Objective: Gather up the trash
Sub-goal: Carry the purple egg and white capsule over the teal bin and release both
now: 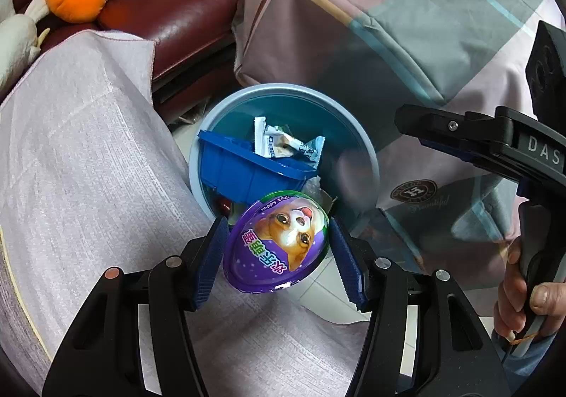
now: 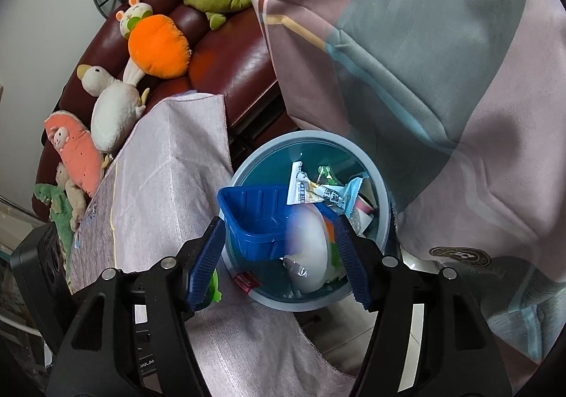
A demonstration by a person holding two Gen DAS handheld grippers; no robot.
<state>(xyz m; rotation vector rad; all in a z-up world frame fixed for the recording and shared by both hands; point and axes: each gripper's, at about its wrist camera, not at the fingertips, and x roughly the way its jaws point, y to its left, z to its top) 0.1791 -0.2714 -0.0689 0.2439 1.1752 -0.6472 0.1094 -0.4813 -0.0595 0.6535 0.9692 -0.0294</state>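
Observation:
My left gripper (image 1: pixel 277 255) is shut on a purple egg-shaped package (image 1: pixel 279 241) printed with a dog's face, held above the near edge of a round light-blue bin (image 1: pixel 283 89). Inside the bin lie a blue plastic tray (image 1: pixel 247 170) and white snack wrappers (image 1: pixel 283 145). In the right wrist view my right gripper (image 2: pixel 279 255) stands open over the same bin (image 2: pixel 375 177). A blurred white egg-shaped thing (image 2: pixel 307 248) sits between its fingers, clear of the pads, over the blue tray (image 2: pixel 254 220) and the wrappers (image 2: pixel 318 191).
A pale cloth-covered table (image 1: pixel 88 167) borders the bin on the left. A plaid quilt (image 1: pixel 406 25) hangs on the right. Behind is a dark red sofa (image 2: pixel 230 71) with plush toys. A hand (image 1: pixel 523 291) grips the right tool's handle. Something green (image 2: pixel 214 287) shows behind the right gripper's left finger.

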